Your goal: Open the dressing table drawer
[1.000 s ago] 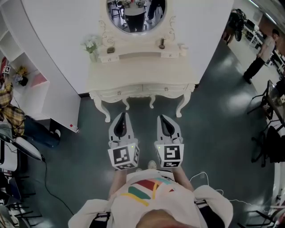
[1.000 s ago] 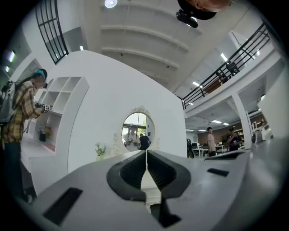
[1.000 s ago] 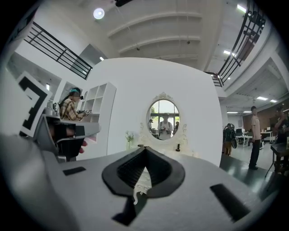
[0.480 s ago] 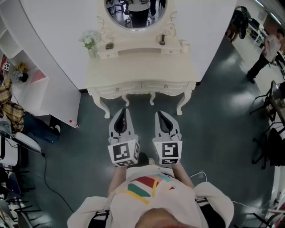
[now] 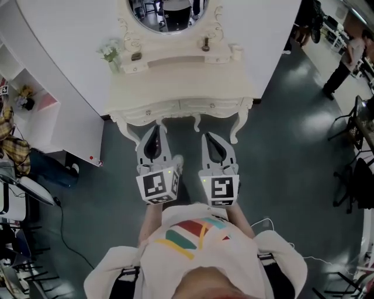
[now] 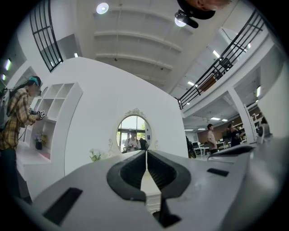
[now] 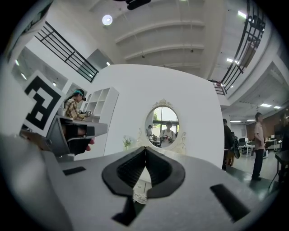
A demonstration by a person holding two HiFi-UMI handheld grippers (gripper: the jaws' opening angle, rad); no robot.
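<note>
You have stepped closer to the bench (image 5: 175,82). A second ago a strip of dark floor (image 5: 274,146) showed between it and your tools. Now that strip is almost gone. From above, the tip of your left tool (image 5: 153,127) sits right at the front edge of the bench. Your right tool (image 5: 211,136) is just a bit short of it.

Both tools are shut tight. Their black pads (image 6: 132,170) meet in a thin line, and nothing is between them. You hold nothing.

The bench is cream, with a round mirror (image 5: 166,14) at the back and small flowers (image 5: 108,52) on its left side. Two drawers sit side by side under the top. The left drawer (image 5: 153,111) is just ahead of your left tool. The right drawer (image 5: 207,106) is just ahead of your right tool. Each seems to have a tiny knob. Both drawers look closed.

So the walk-up is nearly done, but the real job has not begun. I think you must pick one drawer, open that tool wide, and close it on the little knob before you pull. The knob is small, so aim slowly. A shut tool can only bump it.
</note>
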